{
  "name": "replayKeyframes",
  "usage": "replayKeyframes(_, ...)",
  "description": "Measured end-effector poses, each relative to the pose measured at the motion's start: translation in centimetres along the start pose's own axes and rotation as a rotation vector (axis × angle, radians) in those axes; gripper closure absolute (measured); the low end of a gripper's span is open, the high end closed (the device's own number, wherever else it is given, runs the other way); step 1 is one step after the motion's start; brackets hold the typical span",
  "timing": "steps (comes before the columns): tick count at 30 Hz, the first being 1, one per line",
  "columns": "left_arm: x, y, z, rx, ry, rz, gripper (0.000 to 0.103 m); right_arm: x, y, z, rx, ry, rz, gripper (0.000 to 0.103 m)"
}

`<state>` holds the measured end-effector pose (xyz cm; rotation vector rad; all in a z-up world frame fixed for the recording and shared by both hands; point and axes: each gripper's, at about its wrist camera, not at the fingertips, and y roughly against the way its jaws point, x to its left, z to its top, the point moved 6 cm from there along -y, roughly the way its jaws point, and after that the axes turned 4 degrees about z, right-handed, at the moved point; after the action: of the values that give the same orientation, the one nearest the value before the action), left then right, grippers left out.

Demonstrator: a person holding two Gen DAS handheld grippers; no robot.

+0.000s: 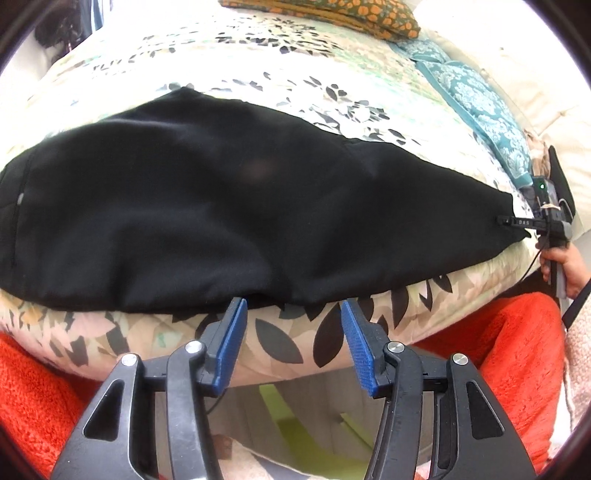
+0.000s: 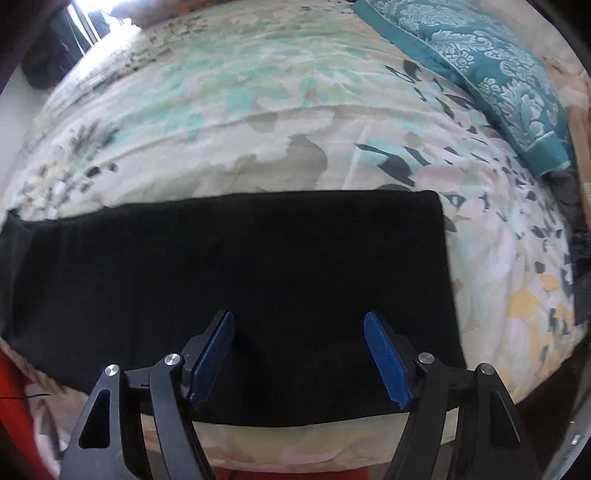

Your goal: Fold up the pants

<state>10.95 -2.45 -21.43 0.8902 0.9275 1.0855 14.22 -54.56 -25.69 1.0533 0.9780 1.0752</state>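
One pair of black pants (image 1: 229,206) lies flat along the bed's (image 1: 280,343) near edge, nothing on top. Two pillows behind: orange-patterned one (image 1: 332,14), then a teal one (image 1: 480,99). Your left tool (image 1: 293,310) tilts down at the pants' hem, jaws apart, empty. Your right tool (image 2: 299,321) hangs over the pants' right end, jaws wide, gripping nothing.

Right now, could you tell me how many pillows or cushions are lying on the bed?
2: a teal damask cushion along the bed's far right edge, and an orange-flowered one at the far end. Others may lie out of view.
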Motion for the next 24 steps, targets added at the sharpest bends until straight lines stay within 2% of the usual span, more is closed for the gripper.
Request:
replayKeyframes(1,-0.2,0.0,0.5,-0.008,-0.009,0.007,0.047,-1.0,0.2,0.0,-0.033,-0.059,-0.002,0.014)
replayKeyframes(3,0.0,0.3,1.8,-0.044,-0.022,0.026,0.046,-2.3,1.3,-0.1,-0.080,-0.149,-0.011,0.016)
replayKeyframes(5,0.6,0.7,3.3,-0.088,-0.026,0.046,0.035,-2.3,3.3,-0.3,-0.146,-0.184,0.002,0.016)
replayKeyframes(8,1.4,-0.7,5.7,-0.127,-0.038,0.108,0.034,-0.1,5.8,-0.7,-0.209,-0.235,0.140,0.016)
replayKeyframes(10,2.3,-2.7,6.6,-0.108,-0.037,0.150,0.034,3.0,6.1,-1.1,-0.209,-0.223,0.259,0.016)
replayKeyframes(11,2.7,-3.7,6.6,-0.085,-0.041,0.173,0.034,4.4,5.8,-1.5,-0.200,-0.217,0.291,0.016)
replayKeyframes(13,3.6,-5.7,5.8,-0.010,-0.051,0.226,0.034,6.6,4.1,-2.6,-0.160,-0.210,0.314,0.016)
replayKeyframes(14,3.9,-6.4,5.0,0.028,-0.054,0.244,0.034,7.1,2.9,-3.2,-0.135,-0.214,0.293,0.015)
replayKeyframes(17,4.2,-5.4,3.2,0.017,-0.074,0.234,0.034,7.8,2.3,-3.5,-0.160,-0.193,0.224,0.015)
replayKeyframes(19,4.7,-4.2,3.2,0.010,-0.039,0.194,0.034,7.8,2.5,-3.3,-0.183,-0.199,0.219,0.014)
replayKeyframes(21,5.3,-3.3,4.4,-0.023,0.008,0.145,0.034,7.0,2.6,-3.5,-0.211,-0.246,0.245,0.014)
replayKeyframes(24,5.8,-3.6,7.8,-0.046,0.045,0.113,0.033,6.0,3.1,-3.3,-0.260,-0.322,0.290,0.014)
